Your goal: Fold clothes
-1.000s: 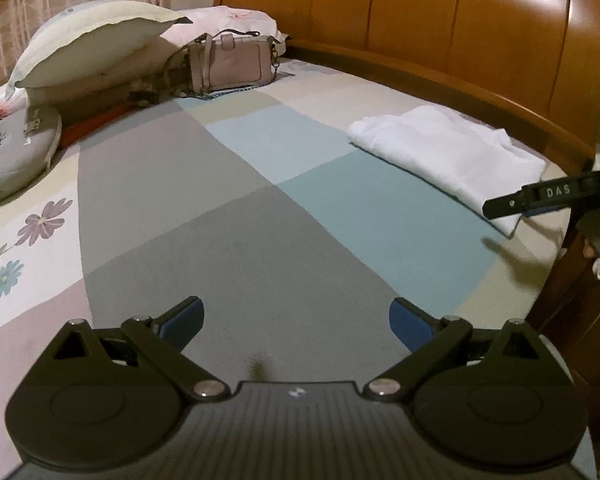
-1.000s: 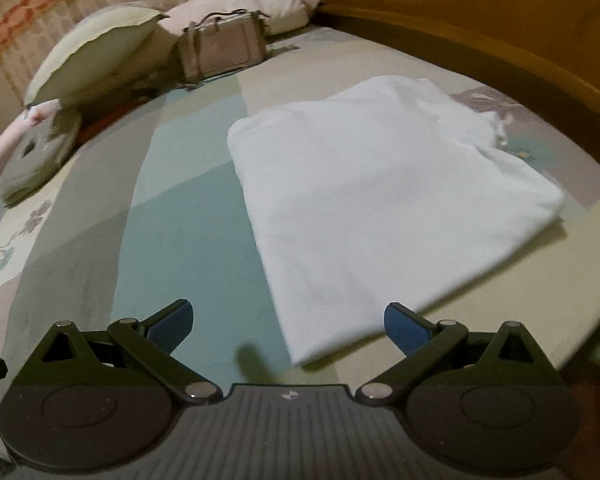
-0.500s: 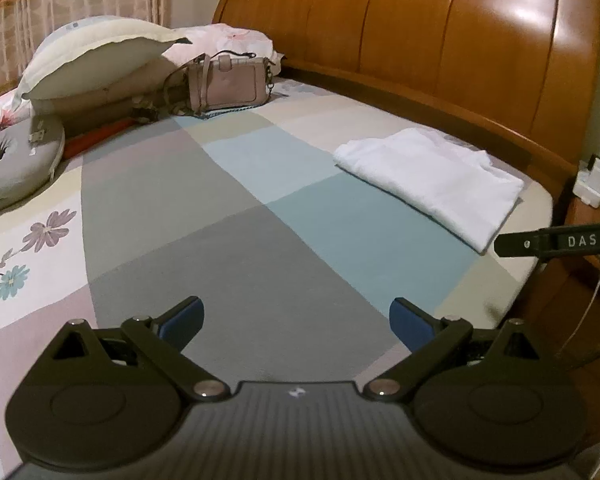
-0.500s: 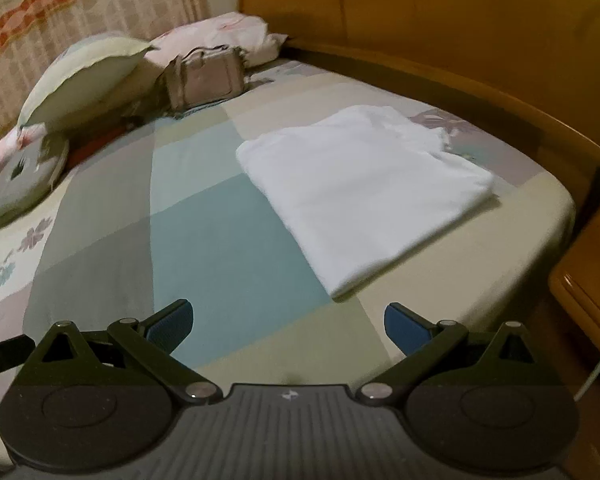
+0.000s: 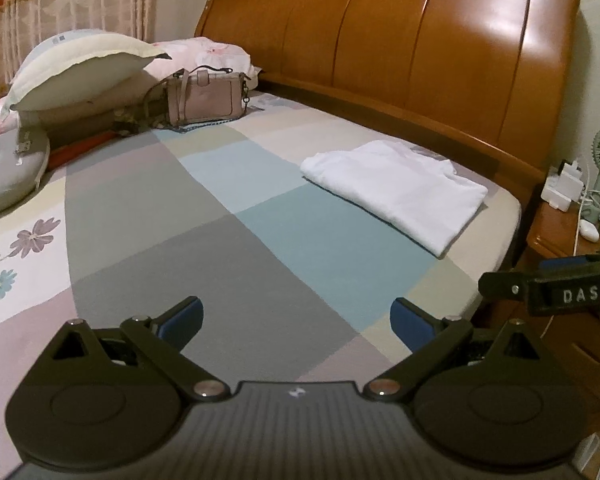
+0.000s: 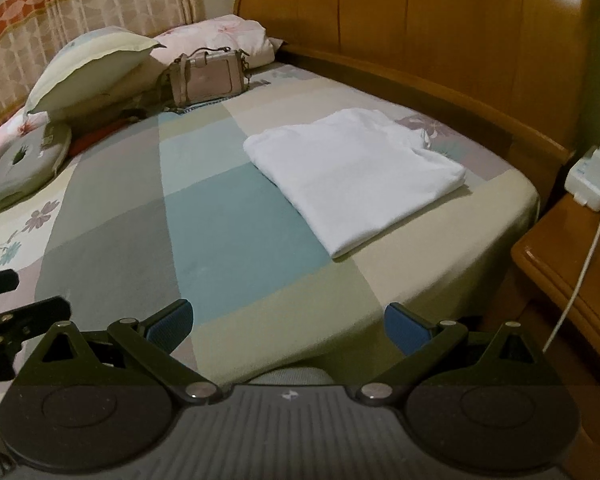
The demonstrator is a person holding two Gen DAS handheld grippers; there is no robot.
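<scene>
Nearest you: your left gripper (image 5: pixel 297 317), jaws spread wide, holding nothing, over the patchwork bedsheet (image 5: pixel 204 256). Your right gripper (image 6: pixel 288 322), likewise wide apart and empty, shows "DAS" on its side in the left view, its body cut off at the frame edge. Mid-bed, toward the headboard (image 5: pixel 400 36): folded white garment (image 6: pixel 352 172), lying flat. Farthest: pink handbag (image 5: pixel 208 98) against the pillows (image 5: pixel 80 64); bedside-table items too small to identify.

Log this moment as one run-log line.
stage: fold done | white garment folded flat on bed | left gripper open, empty | right gripper open, empty
</scene>
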